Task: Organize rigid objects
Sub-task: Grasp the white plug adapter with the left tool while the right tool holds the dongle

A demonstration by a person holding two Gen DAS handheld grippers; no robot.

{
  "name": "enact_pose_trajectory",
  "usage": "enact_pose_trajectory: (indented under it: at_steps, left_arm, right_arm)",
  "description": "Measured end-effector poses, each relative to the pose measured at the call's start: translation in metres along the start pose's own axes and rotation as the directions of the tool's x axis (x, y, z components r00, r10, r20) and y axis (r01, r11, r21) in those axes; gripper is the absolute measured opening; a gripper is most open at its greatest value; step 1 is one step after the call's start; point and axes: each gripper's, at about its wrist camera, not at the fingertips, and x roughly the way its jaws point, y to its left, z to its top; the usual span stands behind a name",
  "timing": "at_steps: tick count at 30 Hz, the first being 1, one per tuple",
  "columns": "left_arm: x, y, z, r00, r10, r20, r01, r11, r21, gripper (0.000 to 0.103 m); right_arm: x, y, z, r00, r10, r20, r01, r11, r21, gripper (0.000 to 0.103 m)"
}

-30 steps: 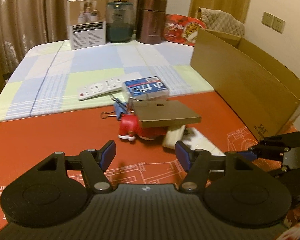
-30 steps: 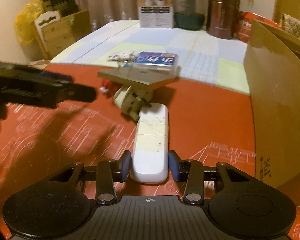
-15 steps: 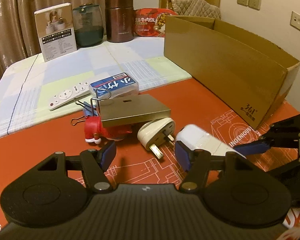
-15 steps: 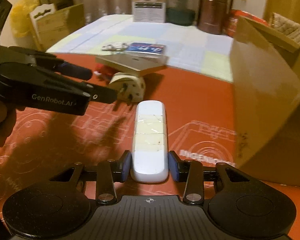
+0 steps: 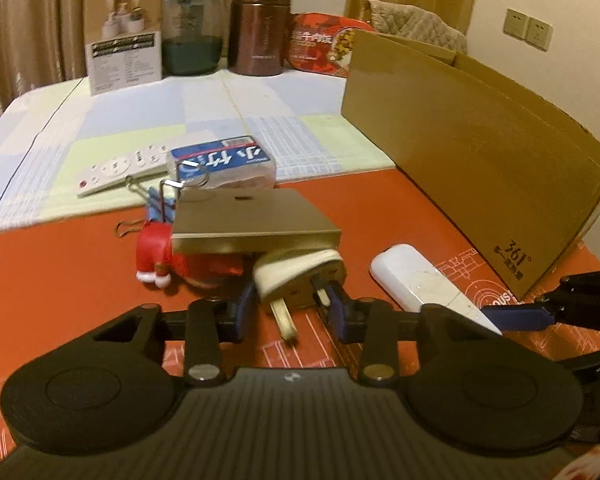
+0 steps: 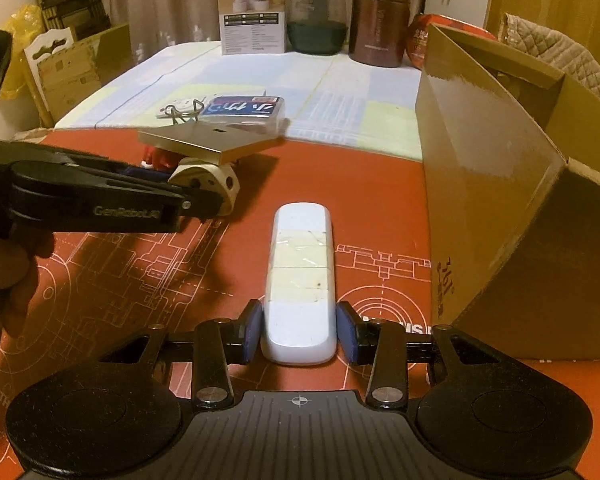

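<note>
Two tools | left tool (image 5: 288,310): just clamped onto plug (image 5: 296,276) | right tool (image 6: 299,332): grips white remote (image 6: 300,276)

On the mat (image 5: 60,280), the plug (image 5: 296,276) lies under the near edge of the flat box (image 5: 252,216), with the figurine (image 5: 156,252) just left of it and clips (image 5: 160,200) behind that. Behind the flat box, on the cloth (image 5: 220,120), sit the pack (image 5: 224,164) and, left of it, a remote (image 5: 120,168). Right of the plug lies the white bar (image 6: 300,280), and the carton (image 5: 480,160) stands right of that. At the far edge stand a package (image 5: 122,36), jar (image 5: 192,32) and canister (image 5: 262,26).
</note>
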Motion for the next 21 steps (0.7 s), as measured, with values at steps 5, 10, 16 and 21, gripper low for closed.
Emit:
enact_pose_trajectory:
  at_steps: [5,10,16,21]
  left_arm:
    - [-0.024,0.001,-0.012,0.998,0.045,-0.035,-0.046,0.998,-0.037,0.031]
    - [-0.043,-0.005,-0.024,0.996,0.074,-0.049,-0.074,0.997,0.0,0.031]
    - [-0.051,-0.012,-0.031,0.995,0.097,-0.008,-0.097,0.995,0.008,0.054]
    - [-0.043,-0.015,-0.028,0.996,0.092,0.013,-0.092,0.996,-0.005,0.06]
  right_arm:
    - [-0.003,0.001,-0.001,1.0,0.008,-0.009,-0.008,1.0,-0.001,0.037]
    - [-0.007,0.005,-0.005,1.0,0.016,-0.016,-0.017,1.0,-0.009,0.037]
    - [-0.004,0.008,-0.006,1.0,0.017,-0.001,-0.017,1.0,-0.015,0.037]
    - [-0.003,0.007,-0.007,1.0,0.01,0.016,-0.01,1.0,-0.008,0.048]
